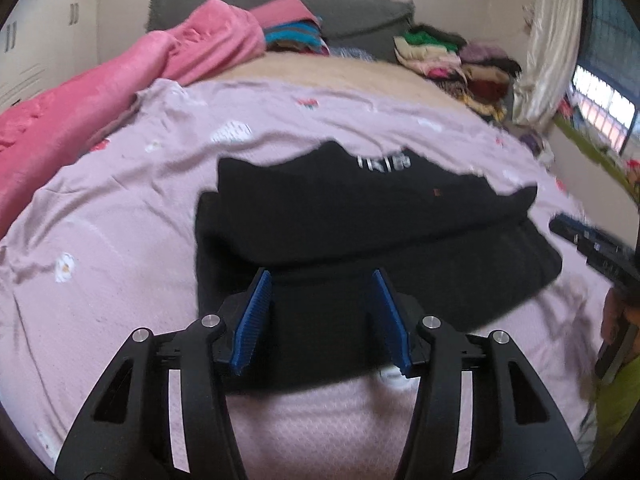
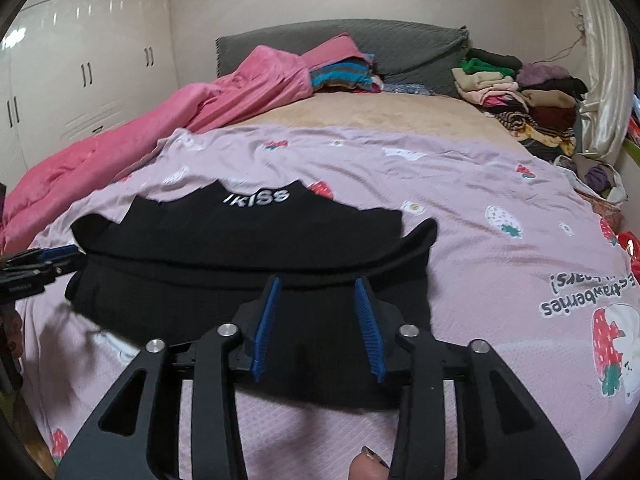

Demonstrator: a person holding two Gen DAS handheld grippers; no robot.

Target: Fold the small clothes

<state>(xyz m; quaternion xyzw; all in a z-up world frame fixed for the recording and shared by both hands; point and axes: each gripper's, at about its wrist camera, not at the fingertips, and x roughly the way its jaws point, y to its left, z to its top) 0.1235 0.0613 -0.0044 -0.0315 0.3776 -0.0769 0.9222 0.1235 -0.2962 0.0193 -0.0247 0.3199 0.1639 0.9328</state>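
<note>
A small black garment (image 1: 360,232) with white lettering lies partly folded on the lilac strawberry-print sheet (image 1: 120,240); its upper part is folded over the lower part. It also shows in the right wrist view (image 2: 248,264). My left gripper (image 1: 322,280) is open and empty, hovering over the garment's near left part. My right gripper (image 2: 318,286) is open and empty over the garment's near right part. The right gripper shows at the right edge of the left wrist view (image 1: 592,244); the left gripper shows at the left edge of the right wrist view (image 2: 40,266).
A pink blanket (image 2: 160,128) lies along the bed's left side. Stacks of folded clothes (image 2: 520,96) sit at the far right by a grey headboard (image 2: 320,44). White wardrobes (image 2: 80,80) stand at left, a curtain (image 1: 548,40) and window at right.
</note>
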